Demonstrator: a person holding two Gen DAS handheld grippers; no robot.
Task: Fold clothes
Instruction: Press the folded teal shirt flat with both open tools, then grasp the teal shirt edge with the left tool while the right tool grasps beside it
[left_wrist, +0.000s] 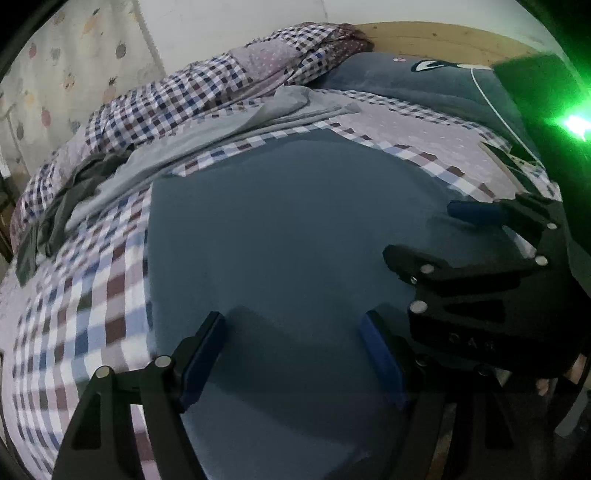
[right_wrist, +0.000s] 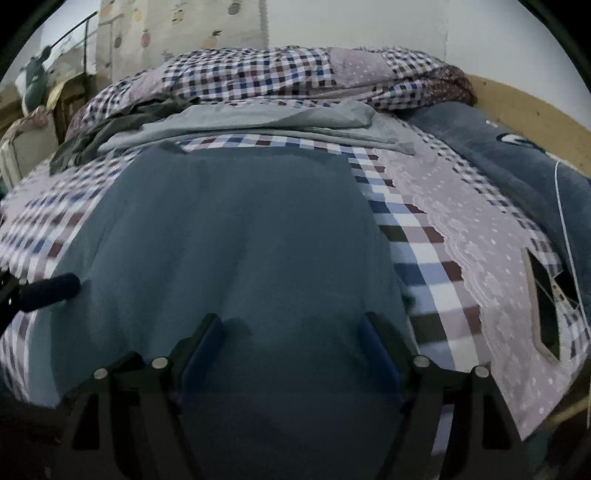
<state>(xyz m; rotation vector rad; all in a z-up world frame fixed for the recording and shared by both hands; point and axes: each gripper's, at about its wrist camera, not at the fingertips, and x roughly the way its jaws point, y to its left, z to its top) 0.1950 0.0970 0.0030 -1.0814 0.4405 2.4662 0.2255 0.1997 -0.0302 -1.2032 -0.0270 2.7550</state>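
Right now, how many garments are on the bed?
3: blue garment spread flat under both open grippers; light grey garment folded beyond it; dark grey garment crumpled at far left. Others may be hidden.

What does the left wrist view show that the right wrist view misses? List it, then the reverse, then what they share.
Only the left wrist view: a green glare and most of the right gripper, open. Only the right wrist view: a railing at far left. Both: the blue garment lying flat on the checked bedsheet, the grey clothes behind it, and the left gripper, open.
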